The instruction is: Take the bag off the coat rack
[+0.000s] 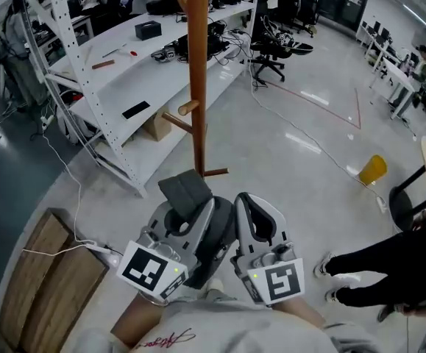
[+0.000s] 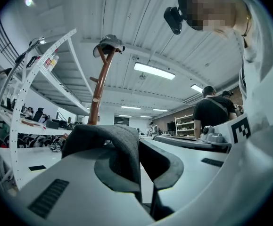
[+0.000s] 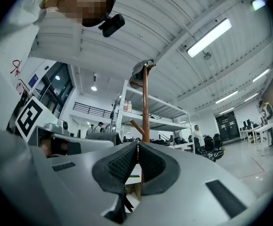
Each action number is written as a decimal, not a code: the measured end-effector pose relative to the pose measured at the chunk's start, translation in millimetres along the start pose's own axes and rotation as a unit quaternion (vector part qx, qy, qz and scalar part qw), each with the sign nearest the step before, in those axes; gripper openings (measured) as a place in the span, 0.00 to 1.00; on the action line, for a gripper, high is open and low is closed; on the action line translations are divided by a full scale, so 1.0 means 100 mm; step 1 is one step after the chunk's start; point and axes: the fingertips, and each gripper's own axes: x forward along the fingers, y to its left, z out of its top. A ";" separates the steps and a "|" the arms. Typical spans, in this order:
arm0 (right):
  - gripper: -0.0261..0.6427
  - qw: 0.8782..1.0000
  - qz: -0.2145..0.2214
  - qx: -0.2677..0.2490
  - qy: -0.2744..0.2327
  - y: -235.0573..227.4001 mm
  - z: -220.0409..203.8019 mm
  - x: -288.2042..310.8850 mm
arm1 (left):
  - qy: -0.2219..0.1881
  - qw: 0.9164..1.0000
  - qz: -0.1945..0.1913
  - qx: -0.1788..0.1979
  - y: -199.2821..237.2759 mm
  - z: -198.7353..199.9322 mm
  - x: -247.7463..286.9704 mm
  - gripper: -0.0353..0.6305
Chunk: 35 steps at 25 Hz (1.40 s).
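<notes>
A brown wooden coat rack [image 1: 196,87] stands straight ahead, with short pegs low on its pole. A dark cap-like thing [image 2: 109,44] sits on its top, also visible in the right gripper view as the cap [image 3: 142,69]. My left gripper [image 1: 187,197] is held near my chest, shut on a dark grey fabric strap [image 1: 185,188]. In the left gripper view this strap [image 2: 119,147] drapes over one jaw and is pinched between the two. The rest of the bag is hidden under the grippers. My right gripper [image 1: 251,201] is beside it, pads [image 3: 148,161] pressed together with nothing between them.
White metal shelving [image 1: 87,87] and a long white desk with small items stand to the left. Office chairs [image 1: 275,50] are behind the rack. A yellow bin [image 1: 372,169] and a person's black-clad legs [image 1: 389,263] are at right. Wooden boards [image 1: 43,271] lie lower left.
</notes>
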 end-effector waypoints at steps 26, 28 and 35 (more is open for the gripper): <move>0.07 1.000 -0.024 0.013 0.013 1.86 0.22 -1.31 | 0.016 1.000 -0.012 -0.007 -0.76 0.05 -2.09 0.11; 0.07 1.000 -0.022 0.011 0.015 1.94 0.23 -1.38 | 0.016 1.000 -0.009 -0.008 -0.80 0.05 -2.19 0.11; 0.07 0.999 -0.011 0.024 0.028 2.09 0.22 -1.54 | 0.013 1.000 -0.006 -0.013 -0.97 0.09 -2.35 0.11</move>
